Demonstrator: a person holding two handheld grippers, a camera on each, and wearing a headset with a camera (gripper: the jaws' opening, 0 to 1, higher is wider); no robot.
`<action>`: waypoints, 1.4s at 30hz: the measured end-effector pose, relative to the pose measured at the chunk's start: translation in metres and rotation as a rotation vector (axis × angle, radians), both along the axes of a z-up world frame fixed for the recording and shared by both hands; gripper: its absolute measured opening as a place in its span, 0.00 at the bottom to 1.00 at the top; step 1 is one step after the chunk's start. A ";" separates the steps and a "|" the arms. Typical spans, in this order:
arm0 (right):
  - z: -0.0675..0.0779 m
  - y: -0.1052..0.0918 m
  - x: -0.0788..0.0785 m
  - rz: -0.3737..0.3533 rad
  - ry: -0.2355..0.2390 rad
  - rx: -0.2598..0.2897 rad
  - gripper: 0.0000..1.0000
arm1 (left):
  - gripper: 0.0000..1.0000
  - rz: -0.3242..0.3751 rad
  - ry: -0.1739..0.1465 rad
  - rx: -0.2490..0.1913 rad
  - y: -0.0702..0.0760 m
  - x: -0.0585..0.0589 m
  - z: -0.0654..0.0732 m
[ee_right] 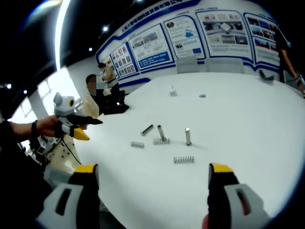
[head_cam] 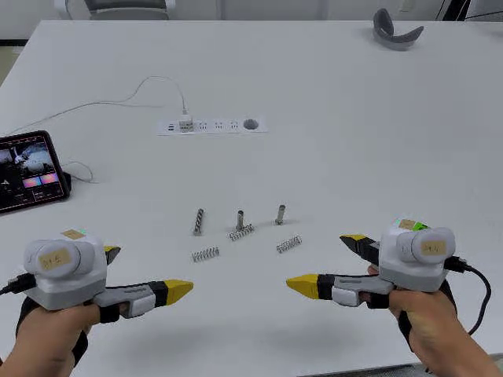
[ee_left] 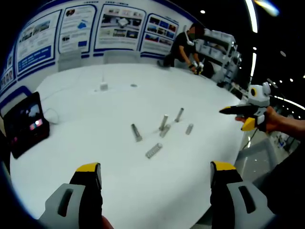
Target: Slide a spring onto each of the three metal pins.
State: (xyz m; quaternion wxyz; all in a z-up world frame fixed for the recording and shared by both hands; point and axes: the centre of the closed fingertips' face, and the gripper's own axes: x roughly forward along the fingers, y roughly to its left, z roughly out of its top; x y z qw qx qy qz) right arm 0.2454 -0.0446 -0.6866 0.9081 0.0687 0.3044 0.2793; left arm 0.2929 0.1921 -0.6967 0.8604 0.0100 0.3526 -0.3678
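Observation:
Three metal pins stand in a row on the white table: the left pin [head_cam: 199,221] looks tilted, the middle pin [head_cam: 240,220] and the right pin [head_cam: 280,214] are upright. Three loose springs lie by them: one [head_cam: 205,254] at front left, one [head_cam: 241,232] against the middle pin's foot, one [head_cam: 289,244] at front right. No pin carries a spring. My left gripper [head_cam: 145,271] is open at the near left, my right gripper [head_cam: 328,261] open at the near right, both empty and well short of the parts. The pins [ee_left: 163,122] and springs [ee_right: 183,160] lie ahead of each gripper's jaws.
A white power strip [head_cam: 212,126] with a plugged cable lies behind the pins. A lit tablet [head_cam: 27,169] sits at the left edge. A grey curved object [head_cam: 397,31] rests at the far right. People stand beyond the table [ee_left: 183,45].

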 end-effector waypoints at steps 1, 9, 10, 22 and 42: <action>0.000 0.000 -0.001 -0.003 0.002 0.004 0.98 | 0.96 -0.002 0.001 0.003 0.000 0.001 -0.001; -0.009 -0.003 -0.007 -0.007 0.029 -0.015 0.99 | 0.93 -0.012 0.027 0.024 0.000 0.014 -0.013; -0.011 -0.004 -0.007 -0.009 0.033 -0.018 0.99 | 0.93 -0.016 0.027 0.026 -0.001 0.015 -0.014; -0.015 -0.003 -0.011 -0.015 0.047 -0.007 0.98 | 0.89 -0.042 0.049 0.024 -0.012 0.030 -0.022; -0.023 0.013 -0.018 -0.022 0.066 -0.018 0.97 | 0.81 -0.044 0.071 0.028 -0.015 0.056 -0.027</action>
